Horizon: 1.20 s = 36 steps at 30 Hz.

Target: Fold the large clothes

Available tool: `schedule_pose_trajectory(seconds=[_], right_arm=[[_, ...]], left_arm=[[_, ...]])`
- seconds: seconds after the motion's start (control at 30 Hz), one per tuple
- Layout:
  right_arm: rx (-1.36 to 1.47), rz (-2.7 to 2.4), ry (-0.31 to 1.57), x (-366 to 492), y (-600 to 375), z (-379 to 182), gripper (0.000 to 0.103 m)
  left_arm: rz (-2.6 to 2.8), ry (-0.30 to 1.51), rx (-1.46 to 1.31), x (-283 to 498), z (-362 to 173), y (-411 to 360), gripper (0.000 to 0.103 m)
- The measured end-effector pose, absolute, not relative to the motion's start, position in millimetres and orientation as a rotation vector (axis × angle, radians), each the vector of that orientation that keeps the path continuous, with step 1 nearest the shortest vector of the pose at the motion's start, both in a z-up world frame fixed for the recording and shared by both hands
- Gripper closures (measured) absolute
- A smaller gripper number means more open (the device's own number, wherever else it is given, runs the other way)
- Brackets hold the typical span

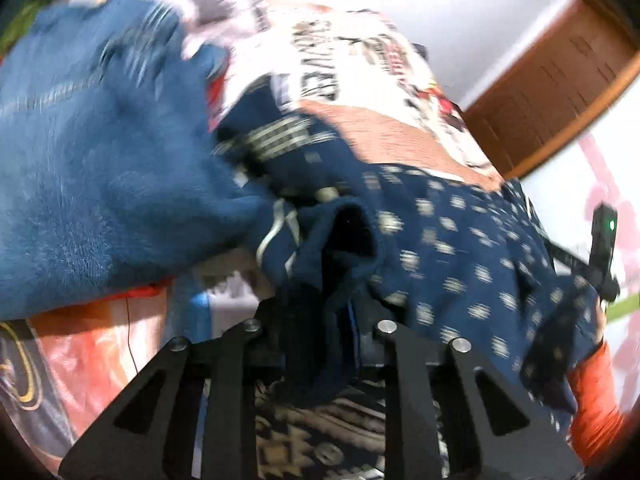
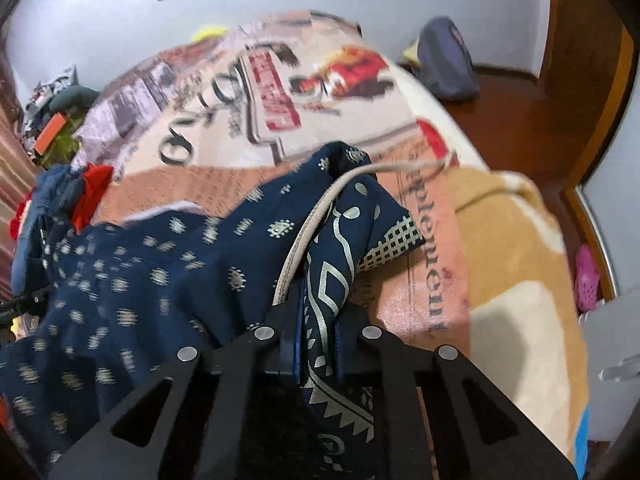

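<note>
left gripper point(image 1: 320, 332): at the bottom centre of the left wrist view, its jaws are clamping a bunched dark fold of the navy printed garment point(image 1: 460, 256).
right gripper point(image 2: 318, 332): at the bottom centre of the right wrist view, its jaws are pinching a patterned border of the same garment point(image 2: 160, 280), with a pale drawstring cord point(image 2: 304, 236) running up just beside the grip.
garment's place: it is hanging and spreading between the two grippers, draping over the printed bedsheet point(image 2: 224, 120) in mid-frame.
handling: it is looking thin, soft and light, sagging freely; the cloth is likely sliding if gripped by one layer, so the border hem and corners are seeming the best hold.
blue fleece cloth point(image 1: 92, 184): it is filling the left of the left wrist view, touching the navy garment.
tan blanket point(image 2: 516, 280): it is lying at the right of the right wrist view.
containers: none are showing clearly; a dark bag point(image 2: 448, 64) is sitting on the floor at the upper right, its contents hidden.
</note>
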State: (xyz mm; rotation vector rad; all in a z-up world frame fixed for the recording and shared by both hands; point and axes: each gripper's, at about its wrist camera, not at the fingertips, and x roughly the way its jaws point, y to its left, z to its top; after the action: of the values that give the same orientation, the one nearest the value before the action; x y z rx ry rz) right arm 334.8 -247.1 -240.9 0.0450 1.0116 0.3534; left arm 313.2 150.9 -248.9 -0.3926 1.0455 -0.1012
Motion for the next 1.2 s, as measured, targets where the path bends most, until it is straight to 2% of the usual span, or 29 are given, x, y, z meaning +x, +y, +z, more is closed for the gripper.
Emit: schedule_pose_trajectory(seconds=[0.33,0.57,0.7,0.93,1.07,1.2], right_arm=[[0.004,0.391,0.824,315,-244,-161,0.094],[0.002,0.383,0.761,342,-235,-143,0.095],[-0.014,0.357,0.768,374,-224,-152,0.095],[-0.075,0.283,0.883,428,-206,-202,0.094],[-0.094,0.245,0.945,446,-208,-235,0.094],[-0.105,0.231,0.982,446,-213,-249,0.091]], left_arm=[[-0.08,0.897,-0.289,314,-165,131,0.089],[-0.057,0.786,-0.162,331,-124,124,0.089],[0.01,0.815,-0.144,373,-140,140,0.089],[0.121,0.955,-0.119,436,-209,173,0.087],[0.146,1.006,-0.116,444,-234,180,0.082],[0.168,1.026,-0.131,441,-245,185,0.072]])
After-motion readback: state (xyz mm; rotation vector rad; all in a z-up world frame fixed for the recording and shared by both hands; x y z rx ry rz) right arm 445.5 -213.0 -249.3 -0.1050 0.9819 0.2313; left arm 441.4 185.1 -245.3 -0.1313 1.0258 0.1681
